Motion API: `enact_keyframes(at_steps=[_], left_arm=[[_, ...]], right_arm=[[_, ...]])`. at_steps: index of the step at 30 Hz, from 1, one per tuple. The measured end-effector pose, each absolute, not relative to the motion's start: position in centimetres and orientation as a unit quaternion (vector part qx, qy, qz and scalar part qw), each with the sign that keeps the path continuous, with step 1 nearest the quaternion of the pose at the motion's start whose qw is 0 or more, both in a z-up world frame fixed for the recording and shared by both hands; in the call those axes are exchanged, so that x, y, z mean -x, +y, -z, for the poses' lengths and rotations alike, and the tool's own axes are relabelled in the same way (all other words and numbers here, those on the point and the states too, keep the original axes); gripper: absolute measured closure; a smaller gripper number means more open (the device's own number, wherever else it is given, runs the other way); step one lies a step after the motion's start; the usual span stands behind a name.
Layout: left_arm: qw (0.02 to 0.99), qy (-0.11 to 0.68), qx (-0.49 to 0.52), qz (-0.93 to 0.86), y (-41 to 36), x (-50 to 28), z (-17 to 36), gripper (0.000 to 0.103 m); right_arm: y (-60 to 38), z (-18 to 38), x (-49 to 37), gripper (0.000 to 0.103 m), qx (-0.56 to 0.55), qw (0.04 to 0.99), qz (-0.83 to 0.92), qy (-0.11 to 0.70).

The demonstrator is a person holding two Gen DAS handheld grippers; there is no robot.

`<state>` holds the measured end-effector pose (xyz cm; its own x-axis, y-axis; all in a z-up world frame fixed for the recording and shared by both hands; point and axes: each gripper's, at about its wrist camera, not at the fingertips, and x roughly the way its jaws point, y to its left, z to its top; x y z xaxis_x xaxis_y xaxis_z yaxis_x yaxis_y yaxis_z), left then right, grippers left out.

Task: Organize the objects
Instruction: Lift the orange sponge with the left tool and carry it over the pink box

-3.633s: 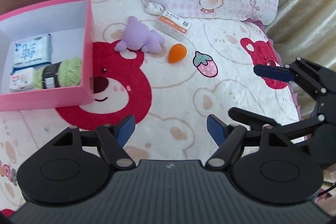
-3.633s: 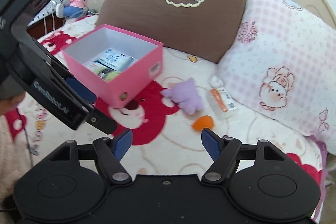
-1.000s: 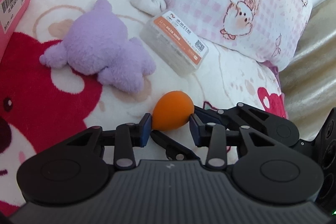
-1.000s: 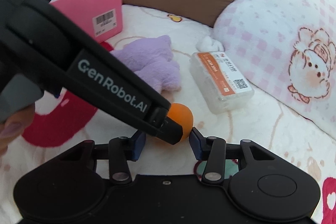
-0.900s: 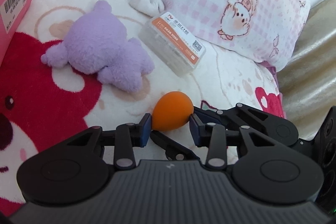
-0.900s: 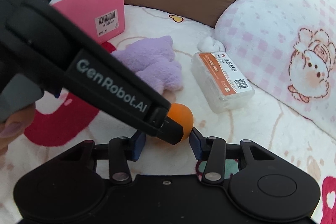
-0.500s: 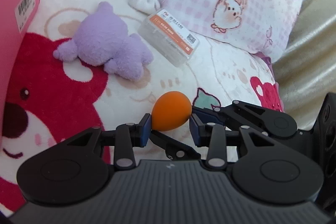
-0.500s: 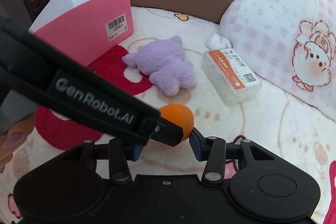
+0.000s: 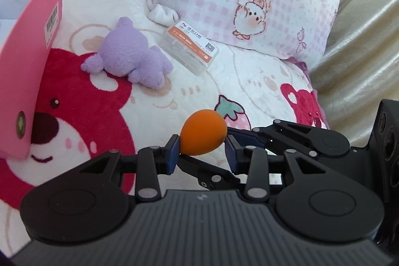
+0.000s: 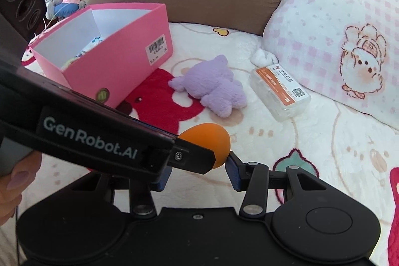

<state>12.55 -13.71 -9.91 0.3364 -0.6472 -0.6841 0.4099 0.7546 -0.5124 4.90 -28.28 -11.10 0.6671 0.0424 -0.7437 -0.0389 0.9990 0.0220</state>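
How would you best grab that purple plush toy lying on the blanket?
Grip the purple plush toy across its plump middle, coming down from above. It lies flat on the blanket, its small limbs look floppy, and the body is its bulkiest part.

You see a matt orange sponge egg (image 9: pixel 203 135); fluffy purple plush toy (image 9: pixel 129 59); glossy clear plastic case (image 9: pixel 190 50); smooth pink cardboard box (image 10: pixel 109 66).

Two close wrist views angled down, sharing bedspread (image 9: pixel 154 4), pink box (image 10: pixel 117 66).
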Motion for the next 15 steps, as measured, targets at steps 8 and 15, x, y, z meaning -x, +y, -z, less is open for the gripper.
enact_keyframes(at_steps=[8,15], left_arm=[[0.808,0.491,0.090,0.313,-12.8,-11.1,8.0,0.066],[0.799,0.509,0.073,0.311,-11.6,-9.9,6.3,0.066]], right_arm=[[-27.1,9.9,-4.1,0.050,-0.030,0.910,-0.041,0.413],[-25.4,8.5,-3.2,0.050,-0.029,0.907,-0.054,0.416]])
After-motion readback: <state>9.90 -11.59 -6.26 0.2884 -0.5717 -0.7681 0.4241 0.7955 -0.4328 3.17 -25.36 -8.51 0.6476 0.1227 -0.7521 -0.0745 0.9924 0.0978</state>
